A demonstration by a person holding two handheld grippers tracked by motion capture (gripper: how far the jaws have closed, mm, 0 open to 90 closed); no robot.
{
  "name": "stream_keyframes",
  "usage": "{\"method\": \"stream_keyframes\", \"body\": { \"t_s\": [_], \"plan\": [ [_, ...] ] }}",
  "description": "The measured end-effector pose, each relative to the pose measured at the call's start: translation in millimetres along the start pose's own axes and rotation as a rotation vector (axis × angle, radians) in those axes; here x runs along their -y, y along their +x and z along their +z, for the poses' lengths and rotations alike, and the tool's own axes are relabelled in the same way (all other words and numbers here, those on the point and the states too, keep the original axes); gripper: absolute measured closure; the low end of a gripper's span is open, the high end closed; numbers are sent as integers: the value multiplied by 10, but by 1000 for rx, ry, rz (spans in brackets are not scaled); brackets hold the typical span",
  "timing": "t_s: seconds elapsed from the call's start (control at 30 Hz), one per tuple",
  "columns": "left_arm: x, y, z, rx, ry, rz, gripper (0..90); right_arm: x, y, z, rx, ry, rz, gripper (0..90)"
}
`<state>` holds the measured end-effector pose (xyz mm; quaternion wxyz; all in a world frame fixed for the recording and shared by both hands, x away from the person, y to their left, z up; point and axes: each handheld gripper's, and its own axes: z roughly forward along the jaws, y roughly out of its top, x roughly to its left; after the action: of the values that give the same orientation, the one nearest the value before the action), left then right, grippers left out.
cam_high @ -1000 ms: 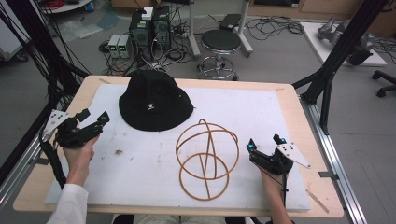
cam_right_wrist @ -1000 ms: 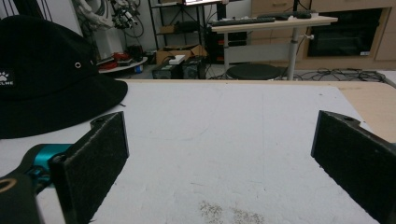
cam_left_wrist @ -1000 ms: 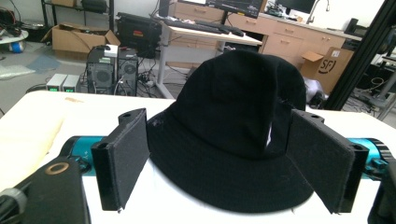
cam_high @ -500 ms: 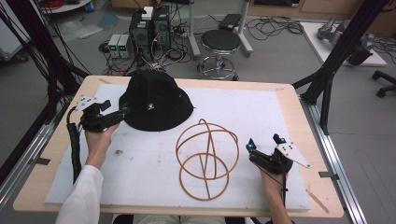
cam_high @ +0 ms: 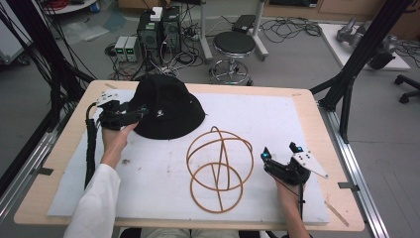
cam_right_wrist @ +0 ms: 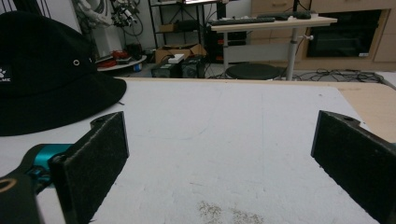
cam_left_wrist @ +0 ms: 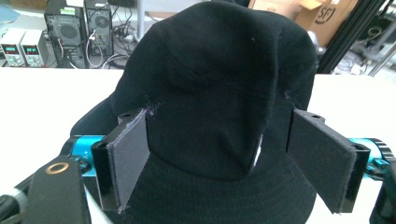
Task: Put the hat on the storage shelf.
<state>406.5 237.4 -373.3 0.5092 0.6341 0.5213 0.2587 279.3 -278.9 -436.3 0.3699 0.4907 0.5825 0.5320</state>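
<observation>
— What's on the bench (cam_high: 307,106), counted?

— One black bucket hat (cam_high: 167,106), one wooden wire-style stand (cam_high: 219,168) built of hoops, one white mat (cam_high: 277,124) under both.

— And tools?

— Two: a left tool (cam_high: 140,112) and a right tool (cam_high: 266,154), one per hand.

— Behind the bench?

— One round stool (cam_high: 234,44) and two small grey boxes (cam_high: 126,48) on the floor.

Left gripper (cam_high: 130,114) is on the move: a second ago it sat out at the desk's left edge, well clear of the hat (cam_high: 167,107). Half a second ago it had swung up and in beside the brim. Now it's pushed further, over the brim's left side, and in the left gripper view its open jaws flank the crown, pads touching the fabric either side. The forearm (cam_high: 104,173) has stretched forward with it.
</observation>
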Motion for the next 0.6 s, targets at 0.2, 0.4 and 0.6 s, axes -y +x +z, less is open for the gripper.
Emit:
{"method": "stream_keyframes", "body": {
  "t_s": [0.2,0.4,0.6],
  "plan": [
    [-100,-70,158,-3,33,20,219,0,-7,5,3,-2,-2,31],
    [-198,-208,384,23,77,51,220,-2,-4,-1,6,-3,-9,31],
    [-155,-302,595,-60,105,59,254,-7,2,-17,10,-11,-7,31]
  ]
}}
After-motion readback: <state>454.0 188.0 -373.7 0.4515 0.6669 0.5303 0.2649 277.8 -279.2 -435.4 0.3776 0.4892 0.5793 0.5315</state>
